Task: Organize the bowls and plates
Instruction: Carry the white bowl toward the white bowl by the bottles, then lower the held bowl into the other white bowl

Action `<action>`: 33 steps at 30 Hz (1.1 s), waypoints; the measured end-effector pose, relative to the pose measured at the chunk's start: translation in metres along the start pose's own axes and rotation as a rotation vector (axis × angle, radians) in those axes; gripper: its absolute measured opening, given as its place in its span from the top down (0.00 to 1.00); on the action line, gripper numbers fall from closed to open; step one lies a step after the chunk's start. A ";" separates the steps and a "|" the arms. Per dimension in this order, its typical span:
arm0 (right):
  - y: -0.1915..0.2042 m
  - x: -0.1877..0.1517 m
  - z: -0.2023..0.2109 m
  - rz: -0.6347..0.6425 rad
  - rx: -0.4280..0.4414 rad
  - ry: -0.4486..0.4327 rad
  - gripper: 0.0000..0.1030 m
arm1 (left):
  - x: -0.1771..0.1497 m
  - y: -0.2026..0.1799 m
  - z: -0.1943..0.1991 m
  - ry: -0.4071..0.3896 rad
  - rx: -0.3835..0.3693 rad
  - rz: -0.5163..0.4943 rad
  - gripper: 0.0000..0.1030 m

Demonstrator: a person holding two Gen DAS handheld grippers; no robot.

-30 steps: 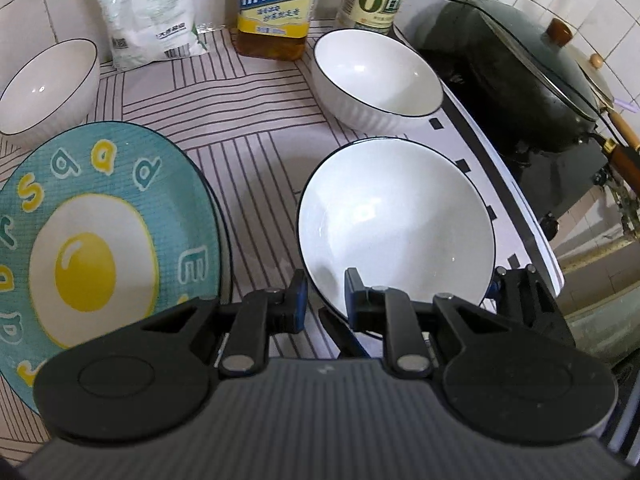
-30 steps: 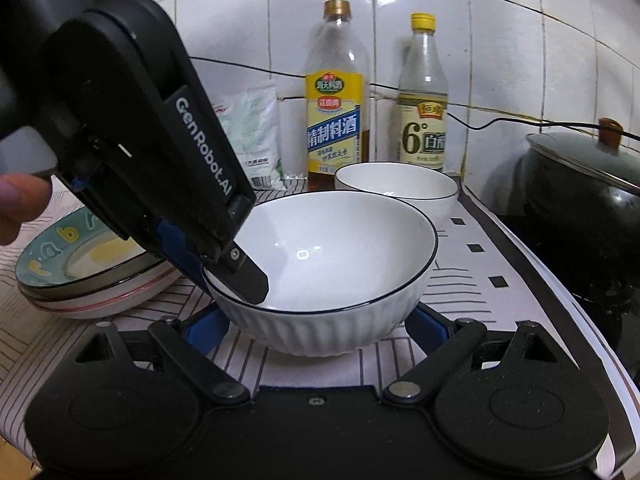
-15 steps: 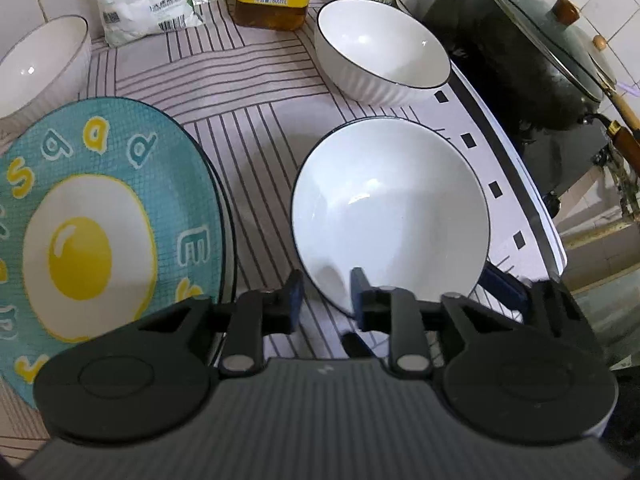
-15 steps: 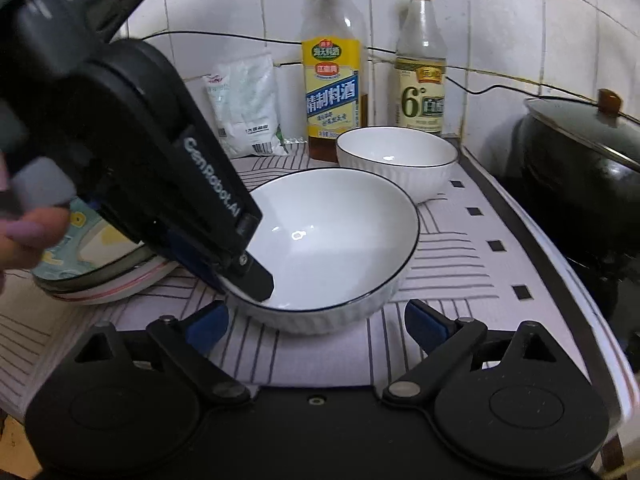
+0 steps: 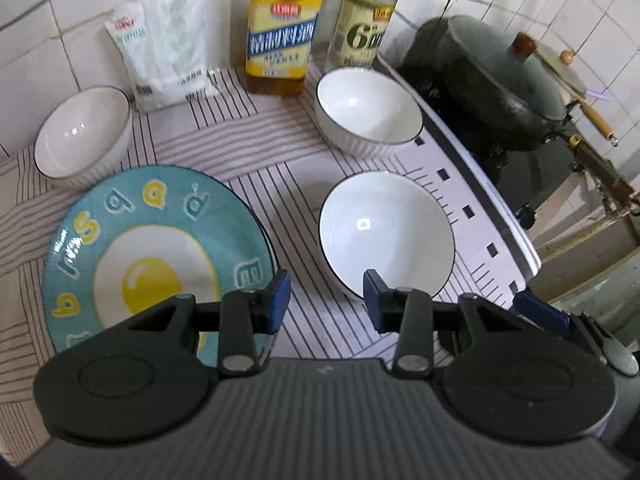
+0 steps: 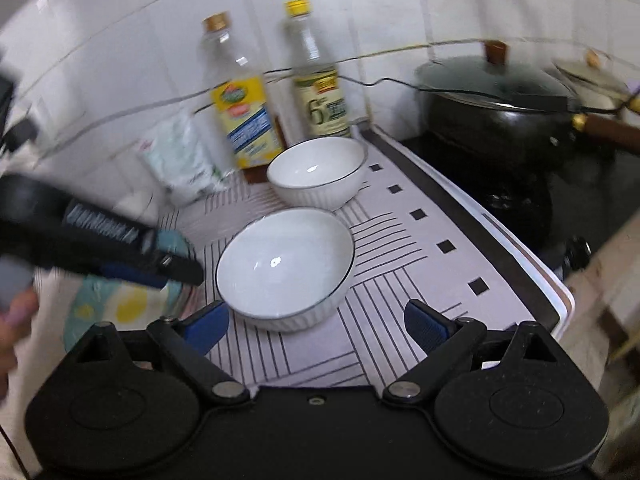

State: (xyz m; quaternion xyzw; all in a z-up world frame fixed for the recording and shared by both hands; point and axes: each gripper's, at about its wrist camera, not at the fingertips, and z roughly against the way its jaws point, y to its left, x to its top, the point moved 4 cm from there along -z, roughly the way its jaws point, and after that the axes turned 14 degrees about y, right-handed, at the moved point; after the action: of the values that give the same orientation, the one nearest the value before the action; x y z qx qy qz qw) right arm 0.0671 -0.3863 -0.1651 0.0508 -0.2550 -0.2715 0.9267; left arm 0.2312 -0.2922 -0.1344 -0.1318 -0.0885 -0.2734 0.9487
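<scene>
A white ribbed bowl [image 5: 386, 236] [image 6: 286, 264] stands on the striped cloth. My left gripper [image 5: 326, 300] hangs above its near rim with jaws opening and nothing between them; in the right wrist view the left gripper [image 6: 180, 270] is a blur left of the bowl. My right gripper [image 6: 316, 326] stands wide, jaws closing slightly, with the bowl just ahead of and below its fingers, untouched. A second white bowl [image 5: 368, 110] [image 6: 318, 170] sits behind, a third [image 5: 82, 136] at far left. A teal fried-egg plate [image 5: 152, 256] tops a stack at left.
Two bottles [image 5: 282, 28] [image 5: 366, 20] and a white bag [image 5: 164, 40] line the tiled wall. A lidded black wok [image 5: 504, 80] sits on the stove at right, past the counter's edge [image 5: 500, 200]. A person's hand [image 6: 12, 320] shows at left.
The left gripper let go of the near bowl's rim, opened and lifted away. The right gripper rose and rolled, so the bowl now lies lower and farther ahead of it.
</scene>
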 end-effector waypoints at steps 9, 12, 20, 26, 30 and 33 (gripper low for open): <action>0.021 0.038 0.019 -0.073 -0.006 -0.021 0.23 | 0.021 0.017 0.030 -0.036 -0.027 -0.019 0.58; 0.019 0.051 0.015 -0.078 -0.003 -0.048 0.24 | 0.033 0.017 0.028 -0.039 -0.019 -0.001 0.57; 0.006 0.090 -0.013 -0.103 0.073 -0.032 0.33 | 0.078 -0.001 0.016 -0.009 0.009 0.002 0.57; -0.021 0.121 -0.050 -0.212 0.094 0.037 0.42 | 0.113 -0.005 -0.019 -0.009 0.015 0.037 0.57; -0.030 0.141 -0.073 -0.212 0.059 0.054 0.46 | 0.125 -0.005 -0.050 -0.013 0.088 0.030 0.57; -0.035 0.152 -0.095 -0.246 0.082 0.097 0.51 | 0.132 -0.005 -0.065 -0.015 0.113 0.038 0.57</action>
State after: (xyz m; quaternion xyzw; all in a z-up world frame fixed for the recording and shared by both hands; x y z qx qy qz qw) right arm 0.2077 -0.5006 -0.1872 0.1324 -0.2126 -0.3697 0.8947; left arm 0.3451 -0.3809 -0.1635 -0.0817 -0.1081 -0.2489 0.9590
